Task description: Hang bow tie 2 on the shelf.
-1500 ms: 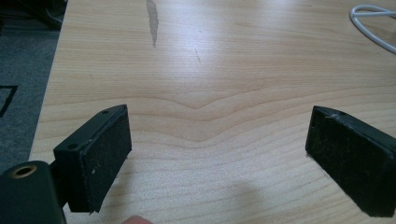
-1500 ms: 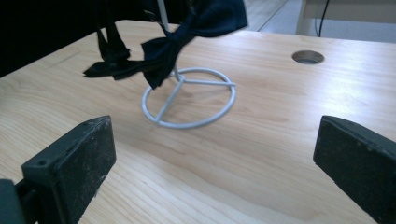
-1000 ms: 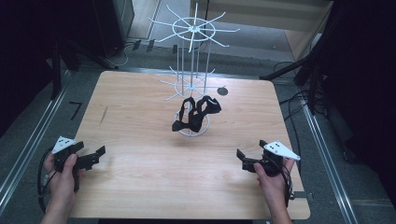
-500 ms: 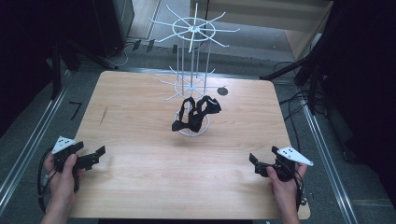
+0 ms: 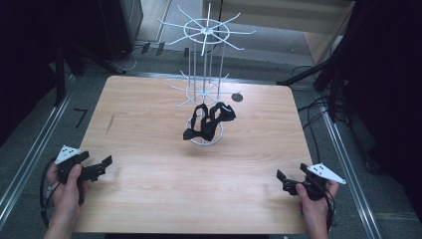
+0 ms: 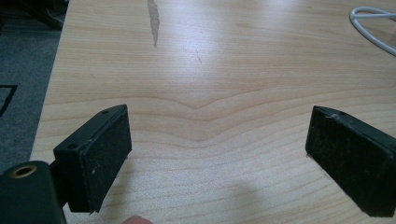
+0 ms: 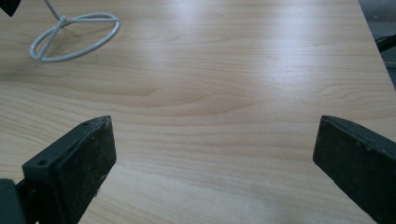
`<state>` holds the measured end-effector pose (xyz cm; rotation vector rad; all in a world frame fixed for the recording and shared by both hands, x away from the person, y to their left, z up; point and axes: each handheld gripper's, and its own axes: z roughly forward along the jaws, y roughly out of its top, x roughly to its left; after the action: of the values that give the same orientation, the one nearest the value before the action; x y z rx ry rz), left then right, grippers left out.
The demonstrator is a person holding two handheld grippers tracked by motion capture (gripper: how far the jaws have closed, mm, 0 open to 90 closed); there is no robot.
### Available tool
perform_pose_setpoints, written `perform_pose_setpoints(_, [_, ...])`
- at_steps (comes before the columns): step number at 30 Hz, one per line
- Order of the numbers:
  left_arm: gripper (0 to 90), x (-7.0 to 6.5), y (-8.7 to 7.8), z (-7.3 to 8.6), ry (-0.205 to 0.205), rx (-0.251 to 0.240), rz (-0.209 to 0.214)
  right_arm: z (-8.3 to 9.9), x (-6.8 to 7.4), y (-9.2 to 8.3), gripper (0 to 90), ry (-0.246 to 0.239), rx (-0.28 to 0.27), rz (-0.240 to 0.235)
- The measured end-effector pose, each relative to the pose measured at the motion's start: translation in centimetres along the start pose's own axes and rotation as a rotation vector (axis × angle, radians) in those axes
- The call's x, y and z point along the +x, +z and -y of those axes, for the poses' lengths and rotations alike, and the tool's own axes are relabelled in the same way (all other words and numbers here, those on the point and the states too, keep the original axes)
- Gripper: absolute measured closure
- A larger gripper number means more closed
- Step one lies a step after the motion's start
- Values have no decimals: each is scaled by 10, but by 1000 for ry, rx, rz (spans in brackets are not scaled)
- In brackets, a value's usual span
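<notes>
A white wire rack (image 5: 204,59) with spoked tiers stands on the wooden table (image 5: 149,139) toward its far middle. A black strap-like item (image 5: 208,119) hangs from its lower part, above the ring base (image 7: 74,35). My left gripper (image 5: 102,164) rests near the table's front left corner, held by a hand, jaws wide apart over bare wood (image 6: 215,140). Near the front right corner is my right gripper (image 5: 283,180), also open with nothing between its pads (image 7: 84,163).
A small dark round spot (image 5: 237,97) lies on the table behind the rack. Cables (image 5: 313,114) and dark stands sit on the floor right of the table. A dark streak (image 6: 153,21) marks the wood at the left.
My right gripper has drawn back toward the table's front right corner. The left gripper has stayed in place.
</notes>
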<state>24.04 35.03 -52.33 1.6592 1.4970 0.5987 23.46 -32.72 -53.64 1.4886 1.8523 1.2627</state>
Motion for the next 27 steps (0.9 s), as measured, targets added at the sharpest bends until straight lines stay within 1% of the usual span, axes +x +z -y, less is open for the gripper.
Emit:
perform_pose_setpoints(13, [77,0,0,0,1,3,2,13,-18,-16,0,25,17,41])
perform_pose_setpoints(17, [76,0,0,0,1,2,1,16,-23,-22,6,23,3,61])
perform_pose_setpoints(19, [76,0,0,0,2,3,1,17,-25,-24,7,32,5,69])
perform_pose_setpoints(26, [76,0,0,0,2,3,1,22,-31,-29,7,39,14,84])
perform_pose_setpoints(27, [77,0,0,0,2,3,1,23,-31,-29,7,32,14,88])
